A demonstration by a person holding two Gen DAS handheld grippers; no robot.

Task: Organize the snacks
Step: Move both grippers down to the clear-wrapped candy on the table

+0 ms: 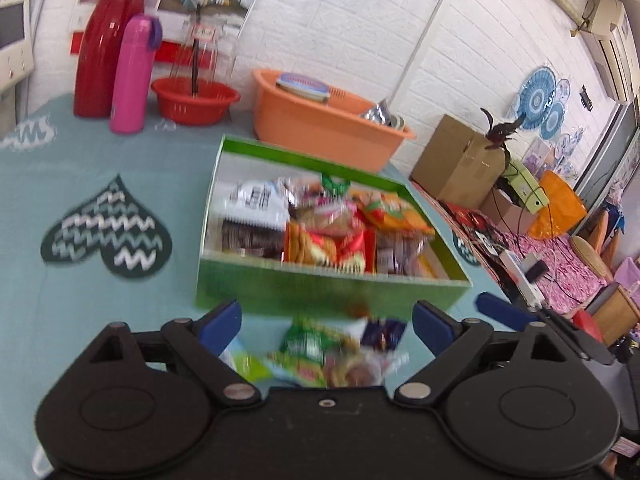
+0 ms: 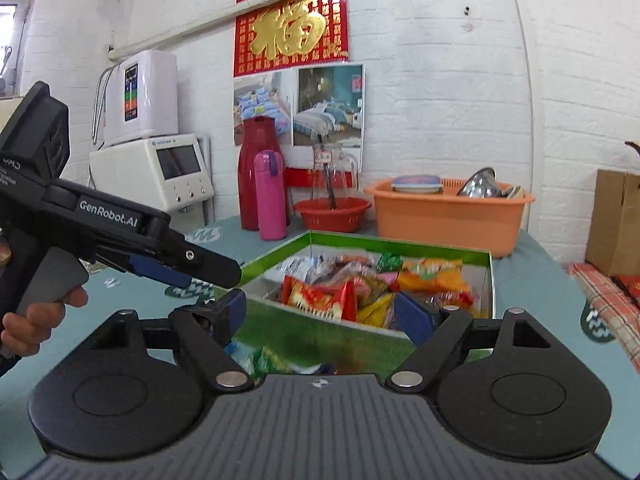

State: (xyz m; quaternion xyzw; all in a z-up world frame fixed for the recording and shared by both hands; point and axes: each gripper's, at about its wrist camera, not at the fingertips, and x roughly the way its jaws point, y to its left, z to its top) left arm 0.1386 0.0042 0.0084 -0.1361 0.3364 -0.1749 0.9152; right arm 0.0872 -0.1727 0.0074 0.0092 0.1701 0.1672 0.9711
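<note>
While both grippers, left gripper [image 1: 326,320] and right gripper [image 2: 324,316], gape empty, each should take one, seemingly loose, near packet [image 1: 320,350] into the green box [image 1: 320,288].

white painted brick walls [image 2: 440,80] are enclosing the room, a red hanging with a gold character [image 2: 291,26] is hanging above two bedding posters [image 2: 300,108], and an air conditioner [image 1: 610,46] is sitting high beside blue paper fans [image 1: 538,94].

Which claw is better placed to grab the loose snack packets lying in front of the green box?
Left, probably. The left claw hangs open over the loose packets; the right claw sees only their edge.
</note>
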